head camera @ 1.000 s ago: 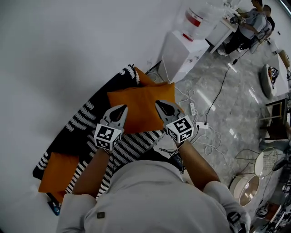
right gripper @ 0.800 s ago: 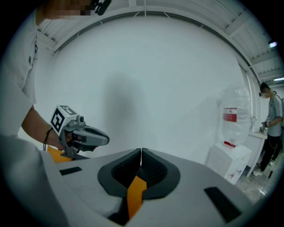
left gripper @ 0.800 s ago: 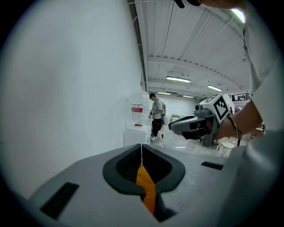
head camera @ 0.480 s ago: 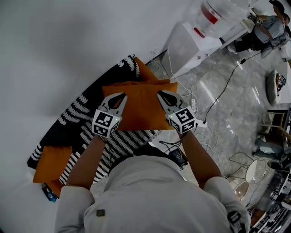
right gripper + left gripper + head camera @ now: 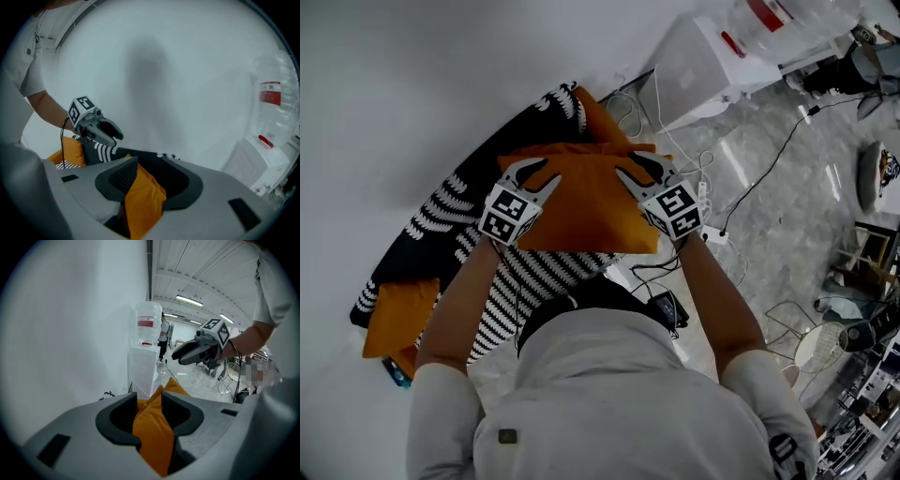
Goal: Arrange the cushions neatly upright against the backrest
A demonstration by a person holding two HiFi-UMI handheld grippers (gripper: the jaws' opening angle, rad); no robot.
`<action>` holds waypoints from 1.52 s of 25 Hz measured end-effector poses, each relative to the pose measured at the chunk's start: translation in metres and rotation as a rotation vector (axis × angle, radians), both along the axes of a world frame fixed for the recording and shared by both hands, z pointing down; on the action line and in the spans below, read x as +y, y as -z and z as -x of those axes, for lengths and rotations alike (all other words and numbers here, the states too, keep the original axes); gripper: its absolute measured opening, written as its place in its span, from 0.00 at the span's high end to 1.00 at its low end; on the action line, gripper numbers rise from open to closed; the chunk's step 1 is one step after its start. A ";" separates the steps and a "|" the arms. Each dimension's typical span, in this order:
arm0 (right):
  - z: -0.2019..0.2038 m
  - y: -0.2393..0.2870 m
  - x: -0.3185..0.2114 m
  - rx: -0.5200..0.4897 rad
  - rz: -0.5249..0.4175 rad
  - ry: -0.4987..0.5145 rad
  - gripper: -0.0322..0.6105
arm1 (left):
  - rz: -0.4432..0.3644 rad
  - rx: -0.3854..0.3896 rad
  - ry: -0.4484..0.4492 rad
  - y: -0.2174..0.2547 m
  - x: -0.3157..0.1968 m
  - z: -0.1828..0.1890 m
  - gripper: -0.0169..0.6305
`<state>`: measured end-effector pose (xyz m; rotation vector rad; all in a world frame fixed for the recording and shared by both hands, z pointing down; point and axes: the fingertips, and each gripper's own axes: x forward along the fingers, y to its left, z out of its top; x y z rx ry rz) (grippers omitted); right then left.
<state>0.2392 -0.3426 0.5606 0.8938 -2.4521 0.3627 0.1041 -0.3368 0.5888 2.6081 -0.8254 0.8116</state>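
An orange cushion (image 5: pixel 581 202) hangs flat over a black sofa with white stripes (image 5: pixel 450 225). My left gripper (image 5: pixel 528 176) is at its left edge and my right gripper (image 5: pixel 639 172) at its right edge. Both have just been opening their jaws, with the cushion's fabric still between them. In the left gripper view the fabric (image 5: pixel 152 437) fills the gap of the left gripper (image 5: pixel 149 399). In the right gripper view the fabric (image 5: pixel 143 201) lies against one jaw of the right gripper (image 5: pixel 149 164), with a dark gap beside the other. A second orange cushion (image 5: pixel 600 117) leans behind; a third (image 5: pixel 394 319) lies at the sofa's left end.
A white wall runs behind the sofa. A white water dispenser (image 5: pixel 712 56) stands to the right of the sofa. Cables and a power strip (image 5: pixel 712 234) lie on the marble floor beside it. A person (image 5: pixel 862 66) sits far off at the top right.
Both grippers have come down and forward with the cushion towards the sofa. Their jaws, shut on the cushion's edges before, now stand spread apart.
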 end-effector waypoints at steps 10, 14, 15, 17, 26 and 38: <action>0.001 -0.100 -0.016 0.211 0.157 0.246 0.54 | 0.146 -0.165 -0.189 -0.101 -0.020 0.001 0.59; -0.001 -0.138 -0.011 0.293 0.238 0.321 0.52 | 0.214 -0.226 -0.248 -0.137 -0.017 0.003 0.56; -0.002 -0.148 -0.009 0.308 0.266 0.338 0.52 | 0.234 -0.242 -0.262 -0.147 -0.016 0.004 0.55; -0.005 -0.168 -0.009 0.341 0.314 0.365 0.51 | 0.266 -0.279 -0.283 -0.167 -0.017 0.005 0.54; -0.014 -0.227 0.004 0.473 0.436 0.422 0.50 | 0.375 -0.412 -0.312 -0.228 -0.012 0.023 0.50; -0.014 -0.244 0.016 0.533 0.451 0.479 0.71 | 0.389 -0.415 -0.323 -0.246 -0.001 0.011 0.75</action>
